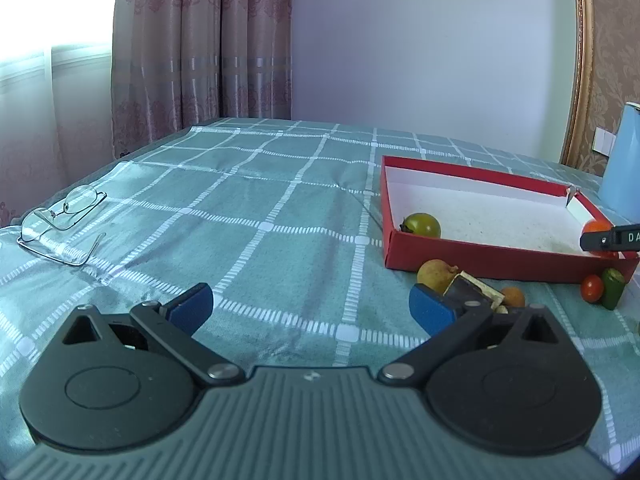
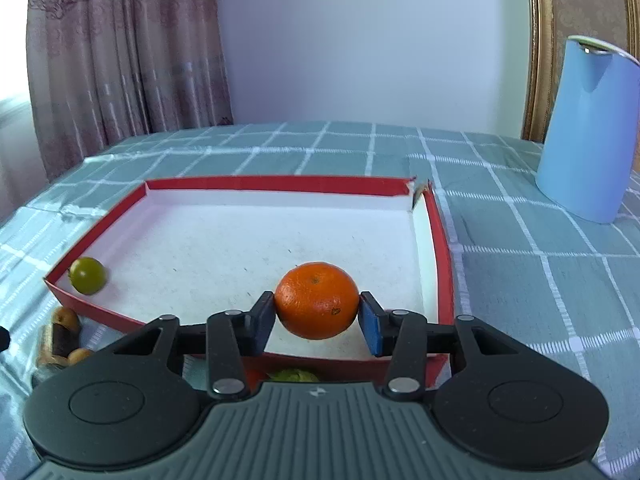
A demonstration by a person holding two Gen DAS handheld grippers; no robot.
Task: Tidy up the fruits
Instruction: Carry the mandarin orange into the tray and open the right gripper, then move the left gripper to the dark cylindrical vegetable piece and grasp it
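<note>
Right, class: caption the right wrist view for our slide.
Right gripper holds an orange over the red box.

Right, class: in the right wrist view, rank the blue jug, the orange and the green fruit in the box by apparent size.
1. blue jug
2. orange, though nearness to the camera enlarges it
3. green fruit

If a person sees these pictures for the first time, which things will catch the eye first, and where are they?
The bright orange stands out first, gripped between the pads of the right gripper above the near part of the red box. Next, a green tomato lies in the box's near left corner. The left gripper is open over the checked cloth.
</note>
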